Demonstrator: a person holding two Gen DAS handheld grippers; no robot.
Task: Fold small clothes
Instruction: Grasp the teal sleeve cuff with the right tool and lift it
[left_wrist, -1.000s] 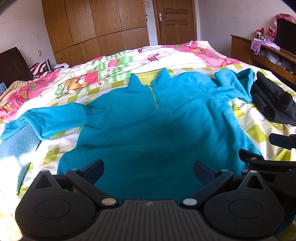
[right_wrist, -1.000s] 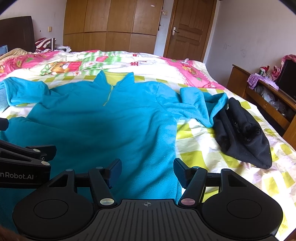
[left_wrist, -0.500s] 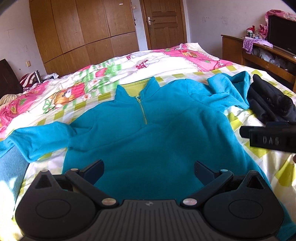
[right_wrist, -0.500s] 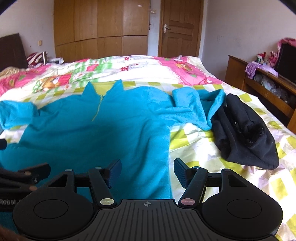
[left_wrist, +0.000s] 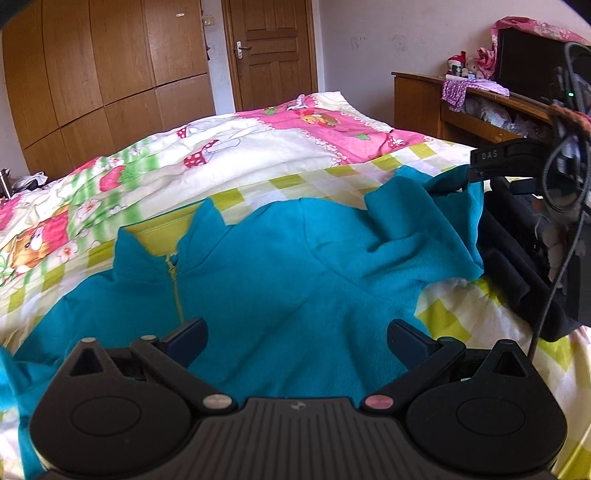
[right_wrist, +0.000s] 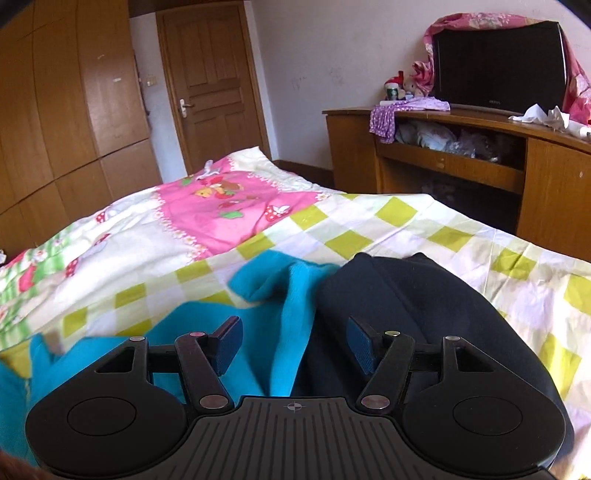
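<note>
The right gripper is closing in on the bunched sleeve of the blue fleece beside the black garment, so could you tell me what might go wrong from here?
1. The right gripper, open, straddles the seam where the blue fleece sleeve meets the black garment; it may pinch both.
2. The sleeve is crumpled, so a grab could catch several layers and fold unevenly.
3. The left gripper hangs open over the fleece body, pinning nothing; pulling may drag the whole top.

Both wrist views low over the bed, facing the door (shared: turquoise sleeve).
</note>
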